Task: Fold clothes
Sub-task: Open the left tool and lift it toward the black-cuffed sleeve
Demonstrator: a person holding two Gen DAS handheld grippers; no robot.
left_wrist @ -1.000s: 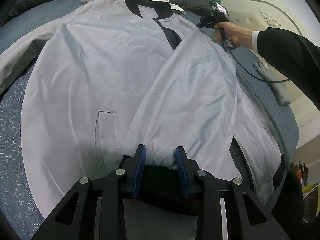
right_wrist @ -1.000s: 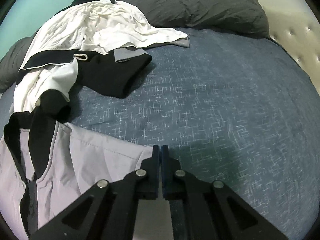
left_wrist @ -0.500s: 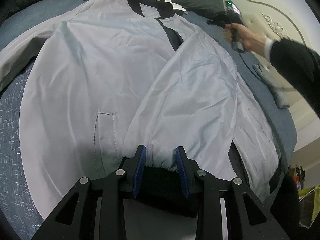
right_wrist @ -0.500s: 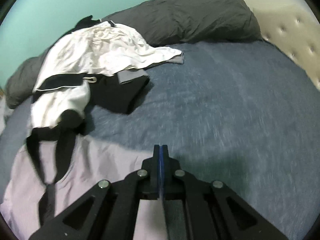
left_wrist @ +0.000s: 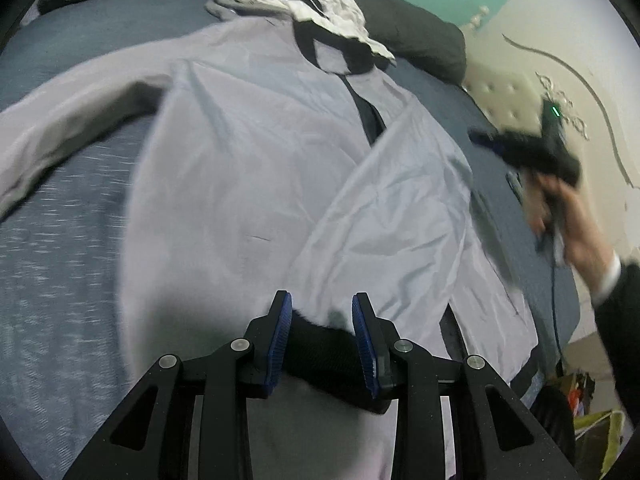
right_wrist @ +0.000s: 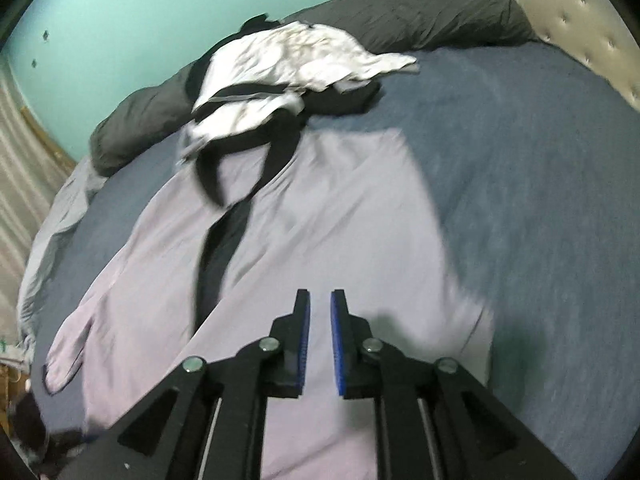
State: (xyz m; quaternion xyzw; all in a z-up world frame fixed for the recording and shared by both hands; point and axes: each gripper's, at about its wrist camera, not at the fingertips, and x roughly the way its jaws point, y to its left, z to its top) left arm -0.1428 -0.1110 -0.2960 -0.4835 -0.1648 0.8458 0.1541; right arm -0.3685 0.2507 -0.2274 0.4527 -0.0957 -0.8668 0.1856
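A light grey jacket (left_wrist: pixel 248 168) with black collar and zip band lies spread front-up on the blue bed; it also shows in the right wrist view (right_wrist: pixel 340 220). Its right sleeve is folded across the body, ending in a black cuff (left_wrist: pixel 320 344). My left gripper (left_wrist: pixel 322 304) is shut on that cuff, low over the jacket's hem. My right gripper (right_wrist: pixel 320 300) is open and empty, above the jacket's right shoulder area; it shows in the left wrist view (left_wrist: pixel 486 140) off the jacket's right edge.
A pile of white and black clothes (right_wrist: pixel 288 64) lies by the jacket's collar. Dark grey pillows (right_wrist: pixel 420 8) line the head of the bed (right_wrist: pixel 540 160). A tufted cream headboard (right_wrist: pixel 580 20) stands at the right. A pale cloth (right_wrist: pixel 52 220) lies at the bed's left edge.
My right gripper has let go of the jacket's shoulder, opened, and lifted back away from it. My left gripper has kept hold of the cuff and shifted so that more of the jacket shows.
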